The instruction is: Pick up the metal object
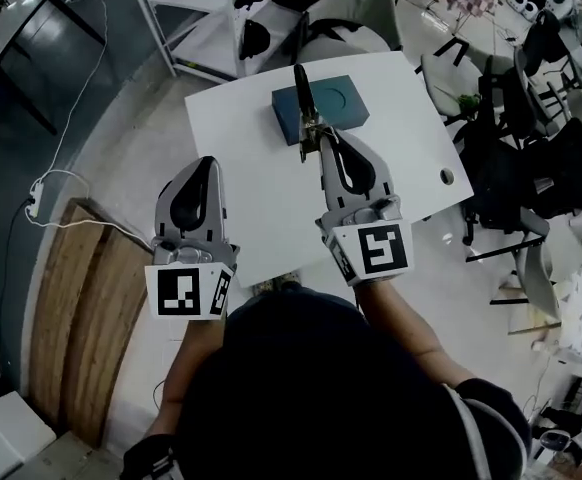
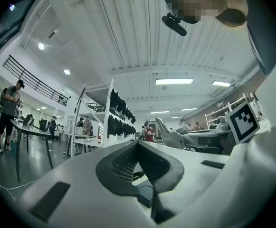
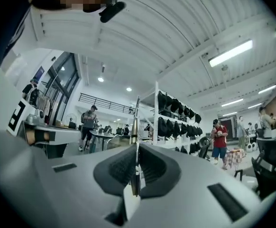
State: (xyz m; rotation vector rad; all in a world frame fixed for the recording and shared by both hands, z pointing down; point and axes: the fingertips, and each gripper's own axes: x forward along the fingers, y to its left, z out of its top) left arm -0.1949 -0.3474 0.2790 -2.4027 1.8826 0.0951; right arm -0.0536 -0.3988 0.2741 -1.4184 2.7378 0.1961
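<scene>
Right tool [image 1: 317, 138] is clenched on the metal object [image 1: 303, 98], a thin, flat, blade-like piece. It's pinched edge-on in the seam between the pads [image 3: 154, 167], and most of its length sticks out past the tips, away from us. We see no gap on either side of it in the right gripper view, so the grip looks centred rather than a corner pinch. That view looks out level across the room with no desk [image 1: 251, 158] in it, so we judge the object is off the desk and in the air. In the head view it lines up over the left part of the teal box [image 1: 343, 96], which sits toward the desk's far edge. We can't tell how far above the box it is. Holding it near one end leaves a long lever, so a knock on the free tip would likely twist it in the pads. Left tool [image 1: 206, 165] is closed with nothing between its pads, parked over the desk's near-left corner. We read that as just keeping clear, since this is a one-tool job. The pick looks essentially done.
</scene>
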